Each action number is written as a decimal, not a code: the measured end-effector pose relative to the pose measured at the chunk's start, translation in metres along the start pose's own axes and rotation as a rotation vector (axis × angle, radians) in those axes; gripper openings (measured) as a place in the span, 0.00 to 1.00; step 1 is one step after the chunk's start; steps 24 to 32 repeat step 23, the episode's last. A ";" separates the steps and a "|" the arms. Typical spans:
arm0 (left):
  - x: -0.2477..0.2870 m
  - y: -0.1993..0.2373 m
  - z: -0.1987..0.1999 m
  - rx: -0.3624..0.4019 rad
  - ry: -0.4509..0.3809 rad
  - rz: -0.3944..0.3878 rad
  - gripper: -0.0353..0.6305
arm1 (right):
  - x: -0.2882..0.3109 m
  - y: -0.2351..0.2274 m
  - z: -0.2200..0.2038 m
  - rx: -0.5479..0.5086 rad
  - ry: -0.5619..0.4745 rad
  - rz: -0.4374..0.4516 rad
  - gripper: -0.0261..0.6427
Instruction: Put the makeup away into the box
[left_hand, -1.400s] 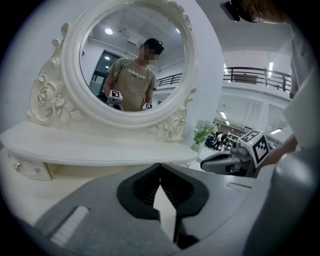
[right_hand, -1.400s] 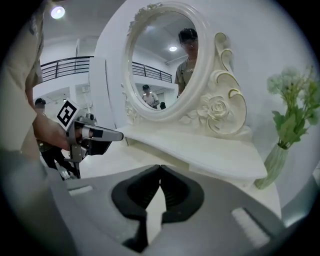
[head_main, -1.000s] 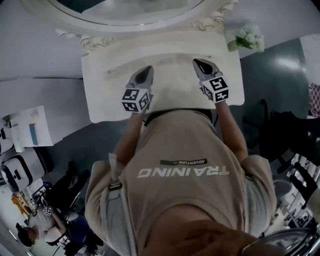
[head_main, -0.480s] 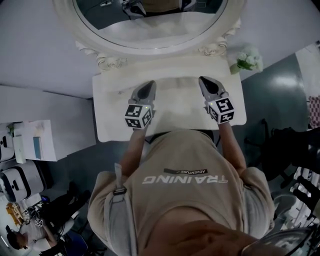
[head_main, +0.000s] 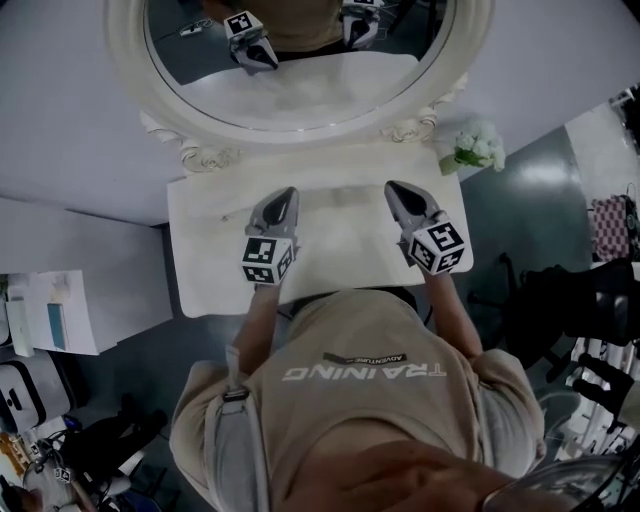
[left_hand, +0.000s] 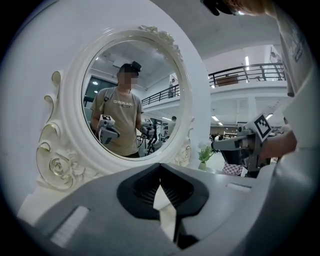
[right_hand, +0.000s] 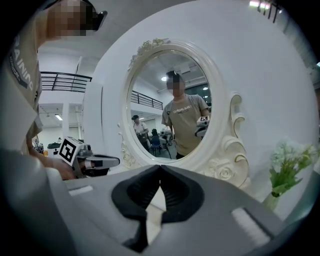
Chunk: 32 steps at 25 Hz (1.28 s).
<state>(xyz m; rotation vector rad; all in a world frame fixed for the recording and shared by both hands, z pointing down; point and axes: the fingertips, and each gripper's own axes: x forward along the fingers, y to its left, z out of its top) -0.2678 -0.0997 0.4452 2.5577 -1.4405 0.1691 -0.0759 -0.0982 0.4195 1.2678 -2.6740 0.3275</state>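
Both raised vs prev: left hand-held gripper (head_main: 284, 197), right hand-held gripper (head_main: 396, 190) closed, empty, near-level, facing mirror (head_main: 300, 100).

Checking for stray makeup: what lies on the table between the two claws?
Nothing; the head view shows only bare white tabletop between the left claw and the right claw, both shut.

Shirt (head_main: 360, 420) in the head view: "TRAINING" in big white letters, upside down to the camera, with a small dark strip above it reading "ADVENTURE". Chest print reflected in the mirror (left_hand: 130, 95) is too small to read. Square black-and-white code markers on the left gripper (head_main: 287, 194) and right gripper (head_main: 393, 188) carry no letters.
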 end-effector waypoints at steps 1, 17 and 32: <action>0.001 0.001 0.002 0.005 -0.002 -0.001 0.06 | 0.003 0.000 -0.001 0.000 0.004 0.005 0.05; 0.027 -0.013 -0.001 0.047 0.043 -0.124 0.06 | 0.019 0.017 -0.020 -0.081 0.073 -0.004 0.04; 0.035 -0.021 -0.003 0.050 0.058 -0.127 0.06 | 0.012 -0.001 -0.017 -0.067 0.047 -0.026 0.04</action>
